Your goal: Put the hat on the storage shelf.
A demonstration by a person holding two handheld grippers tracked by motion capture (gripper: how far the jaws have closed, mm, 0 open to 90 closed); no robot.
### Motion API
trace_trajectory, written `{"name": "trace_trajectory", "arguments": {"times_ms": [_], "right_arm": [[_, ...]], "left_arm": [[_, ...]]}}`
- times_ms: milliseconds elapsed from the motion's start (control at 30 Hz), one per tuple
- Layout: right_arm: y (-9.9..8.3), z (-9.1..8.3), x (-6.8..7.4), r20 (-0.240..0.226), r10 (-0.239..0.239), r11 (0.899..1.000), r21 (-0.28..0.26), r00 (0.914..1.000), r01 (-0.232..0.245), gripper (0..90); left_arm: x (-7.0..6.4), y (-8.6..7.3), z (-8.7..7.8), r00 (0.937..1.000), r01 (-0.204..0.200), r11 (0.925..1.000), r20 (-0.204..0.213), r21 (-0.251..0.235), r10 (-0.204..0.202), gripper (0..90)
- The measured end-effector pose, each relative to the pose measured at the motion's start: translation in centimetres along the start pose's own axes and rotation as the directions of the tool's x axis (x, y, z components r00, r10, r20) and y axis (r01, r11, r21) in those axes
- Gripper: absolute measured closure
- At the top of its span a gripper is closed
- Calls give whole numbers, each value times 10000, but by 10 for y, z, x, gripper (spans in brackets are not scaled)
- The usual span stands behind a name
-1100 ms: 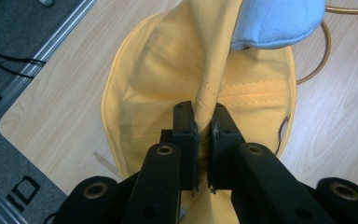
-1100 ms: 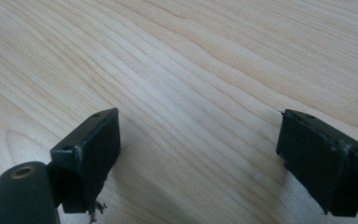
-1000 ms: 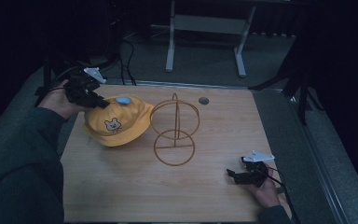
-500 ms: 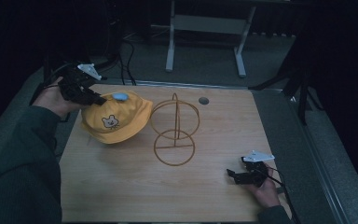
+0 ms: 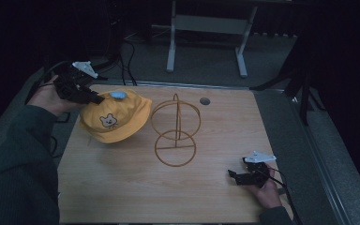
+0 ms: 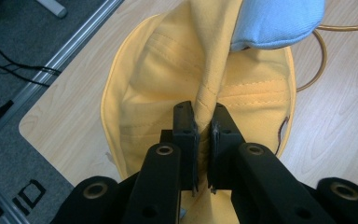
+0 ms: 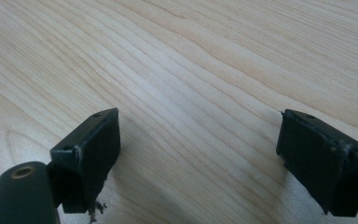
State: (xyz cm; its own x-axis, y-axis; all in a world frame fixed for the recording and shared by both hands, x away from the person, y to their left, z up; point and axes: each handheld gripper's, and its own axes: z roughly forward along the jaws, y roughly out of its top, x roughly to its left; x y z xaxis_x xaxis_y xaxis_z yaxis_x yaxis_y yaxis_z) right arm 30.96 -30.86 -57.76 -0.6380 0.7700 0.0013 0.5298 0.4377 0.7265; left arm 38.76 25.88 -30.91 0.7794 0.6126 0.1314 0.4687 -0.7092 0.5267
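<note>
A pale wood-grain bench (image 5: pixel 122 187) with a metal-edged far side stands in a dark room over grey floor. Left of the gold wire hat stand (image 5: pixel 176 131) at its middle, the left gripper (image 6: pixel 204 128) pinches a fold of the yellow cloth bear-face hat (image 5: pixel 112 117) between its fingers. Right of the stand, the right gripper (image 7: pixel 198 154) rests low, fingers spread over bare wood.

Left gripper (image 5: pixel 95 99), clamped on a fold of the yellow hat (image 5: pixel 115 117), now farther back and left than 1 second ago, near the table's far left corner. Hat dragged along, away from the wire stand (image 5: pixel 176 130), brim lifted on the gripper's side.
</note>
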Motion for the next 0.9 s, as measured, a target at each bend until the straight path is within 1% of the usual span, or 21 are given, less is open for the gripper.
{"name": "trace_trajectory", "arguments": {"times_ms": [233,300,567,900], "right_arm": [[0,0,0,-3,19,10000,5,10000,-19,134],[0,0,0,-1,18,10000,7,10000,-18,133],[0,0,0,-3,5,10000,20,10000,-5,133],[0,0,0,-5,11,10000,19,10000,-11,133]], "left_arm": [[0,1,-4,10000,-41,9999,90,-122,43,840],[0,2,-7,9998,-85,9997,198,-208,89,839],[-1,2,-12,9994,-170,9995,281,-275,178,839],[-1,-2,-24,9989,-220,9979,408,-602,245,840]]}}
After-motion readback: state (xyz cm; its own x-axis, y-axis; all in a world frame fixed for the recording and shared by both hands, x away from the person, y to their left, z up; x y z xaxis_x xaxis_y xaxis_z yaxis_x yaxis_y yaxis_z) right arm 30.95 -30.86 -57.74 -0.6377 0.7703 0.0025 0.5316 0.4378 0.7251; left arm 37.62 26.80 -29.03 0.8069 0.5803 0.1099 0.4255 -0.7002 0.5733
